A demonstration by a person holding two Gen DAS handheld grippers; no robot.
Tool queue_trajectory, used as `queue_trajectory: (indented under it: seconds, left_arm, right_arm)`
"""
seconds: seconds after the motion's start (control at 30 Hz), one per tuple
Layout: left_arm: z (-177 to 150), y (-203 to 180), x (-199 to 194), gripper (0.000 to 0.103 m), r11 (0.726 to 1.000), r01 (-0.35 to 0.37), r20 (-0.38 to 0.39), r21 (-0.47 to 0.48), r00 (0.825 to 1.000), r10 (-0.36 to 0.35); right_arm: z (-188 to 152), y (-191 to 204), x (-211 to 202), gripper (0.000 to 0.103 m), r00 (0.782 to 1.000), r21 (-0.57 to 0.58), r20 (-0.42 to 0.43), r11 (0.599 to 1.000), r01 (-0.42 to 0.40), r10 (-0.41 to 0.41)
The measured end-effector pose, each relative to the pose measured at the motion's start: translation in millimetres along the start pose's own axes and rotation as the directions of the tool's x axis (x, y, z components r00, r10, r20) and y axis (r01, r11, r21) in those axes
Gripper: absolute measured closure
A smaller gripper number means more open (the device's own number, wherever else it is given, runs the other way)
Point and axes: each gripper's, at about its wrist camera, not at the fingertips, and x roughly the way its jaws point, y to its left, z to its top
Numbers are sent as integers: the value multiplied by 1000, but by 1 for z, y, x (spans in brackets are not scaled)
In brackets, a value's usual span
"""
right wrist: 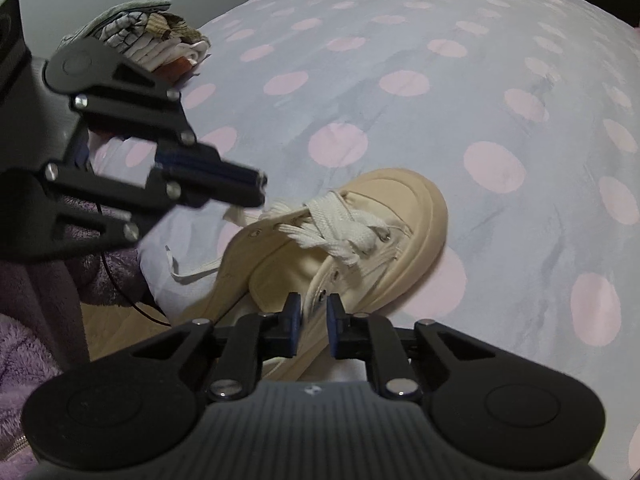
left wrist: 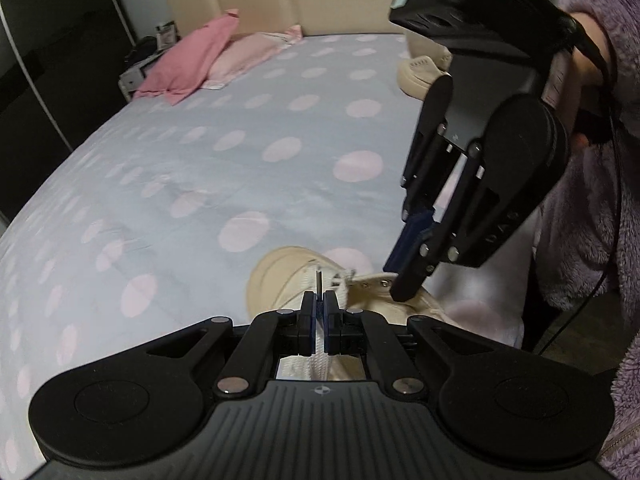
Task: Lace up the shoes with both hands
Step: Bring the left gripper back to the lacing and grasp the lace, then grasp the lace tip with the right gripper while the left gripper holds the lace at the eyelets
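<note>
Cream canvas shoe (right wrist: 332,256) lies on its side on the spotted bed (right wrist: 460,120), toe pointing away from you. Your left hand-held gripper (left wrist: 319,312) is clamped shut on the white lace (left wrist: 319,354), its metal tip poking out past the pads. Your right hand-held gripper (right wrist: 313,314) straddles the eyelet edge, its jaws narrow but not pressing. Pinch that edge firmly, then aim the tip squarely at the next empty eyelet. The heel is hidden beneath the right gripper, and blur makes it hard to tell which eyelets are already threaded.
</note>
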Motion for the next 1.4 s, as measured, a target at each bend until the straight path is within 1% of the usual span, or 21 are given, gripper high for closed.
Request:
queue_trajectory:
  seconds: [0.2,0.33,0.5,0.77,0.97,1.1,1.27,1.4]
  left_arm:
    - [5,-14,15,102,996,28,-18,79,999,-27]
    - [6,-19,26,102,993,43,-38,108,999,-39]
    - [6,-20,35,102,990,63,-63,123,997,-55]
    - [5,-23,50,102,989,76,-131,130,990,-59]
    - [7,-27,54,102,986,66,-150,155,988,-43]
    - [8,-31,54,102,980,55,-154,192,988,-26]
    - [7,-39,49,102,964,37,-139,262,990,0]
    - [4,-46,48,102,943,8,-137,332,990,40]
  right_arm:
    - [-3,-10,3,87,1000,42,-3,999,-14,15]
    - [-4,-13,4,87,1000,51,-2,998,-24,24]
    - [-4,-16,5,87,999,54,-1,998,-33,33]
    - [-4,-19,5,87,999,61,-1,997,-43,43]
    - [-4,-18,5,87,999,55,-2,998,-44,44]
    - [-4,-17,4,87,999,48,-1,998,-42,42]
    - [-3,-12,2,87,999,23,-1,999,-35,35]
    - [-2,-11,2,87,999,20,-2,999,-36,36]
